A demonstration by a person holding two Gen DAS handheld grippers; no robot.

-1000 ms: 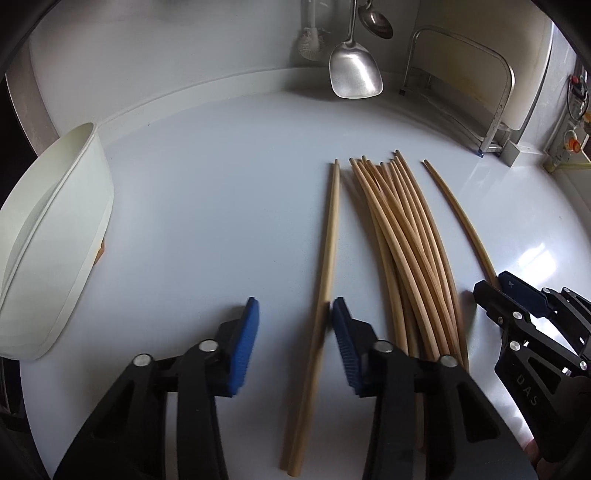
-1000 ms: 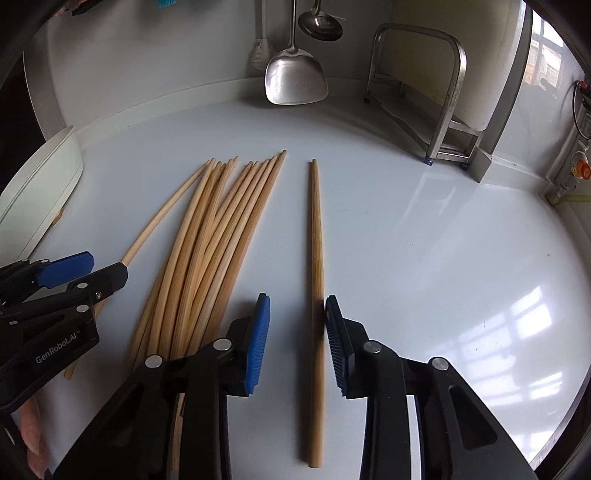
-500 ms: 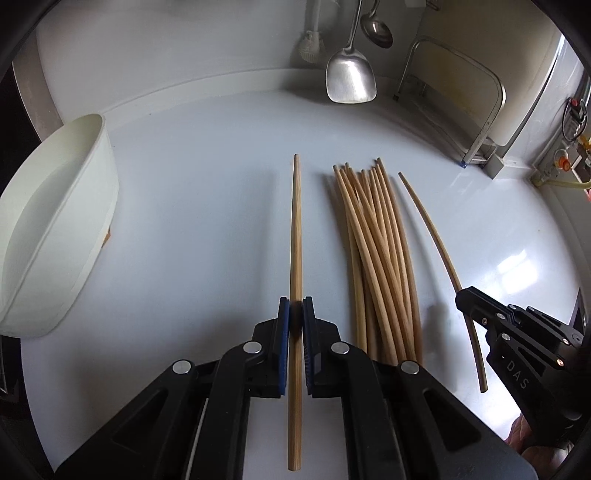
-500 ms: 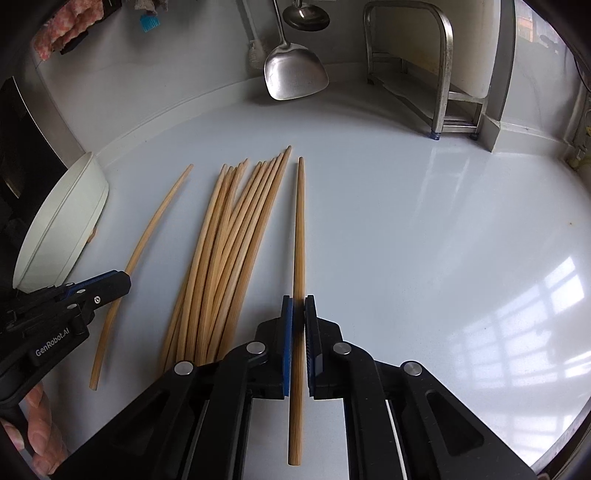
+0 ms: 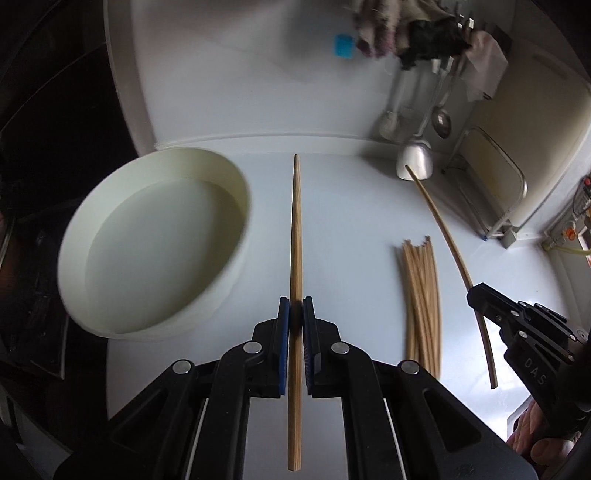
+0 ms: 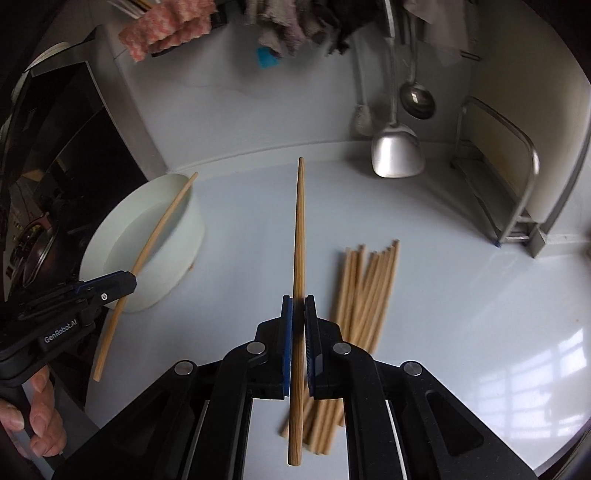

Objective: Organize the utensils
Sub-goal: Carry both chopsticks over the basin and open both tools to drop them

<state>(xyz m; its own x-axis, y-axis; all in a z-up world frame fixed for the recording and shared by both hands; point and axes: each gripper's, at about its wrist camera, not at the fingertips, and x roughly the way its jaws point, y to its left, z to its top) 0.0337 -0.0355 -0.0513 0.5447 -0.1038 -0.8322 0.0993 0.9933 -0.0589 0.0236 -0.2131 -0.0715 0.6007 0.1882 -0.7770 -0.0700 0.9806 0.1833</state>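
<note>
My left gripper [image 5: 294,314] is shut on one wooden chopstick [image 5: 295,236], held in the air just right of the round white container [image 5: 110,314]. My right gripper [image 6: 298,314] is shut on another chopstick [image 6: 299,229], lifted above the table. A bundle of several chopsticks [image 5: 421,299] lies on the white table [image 5: 351,221]; it also shows in the right wrist view [image 6: 365,295]. The right gripper with its chopstick [image 5: 450,243] shows at the right of the left wrist view. The left gripper [image 6: 110,286] with its chopstick [image 6: 147,251] shows over the container [image 6: 177,266] in the right wrist view.
A metal spatula [image 6: 397,155], a ladle [image 6: 417,98] and a brush hang on the back wall. A metal rack [image 6: 509,192] stands at the back right. Cloths [image 6: 166,29] hang above. A dark appliance [image 6: 66,147] is at the left.
Both grippers closed on a chopstick each, then lifted them off the table. The left gripper has swung left toward the white container; the bundle stays on the table.
</note>
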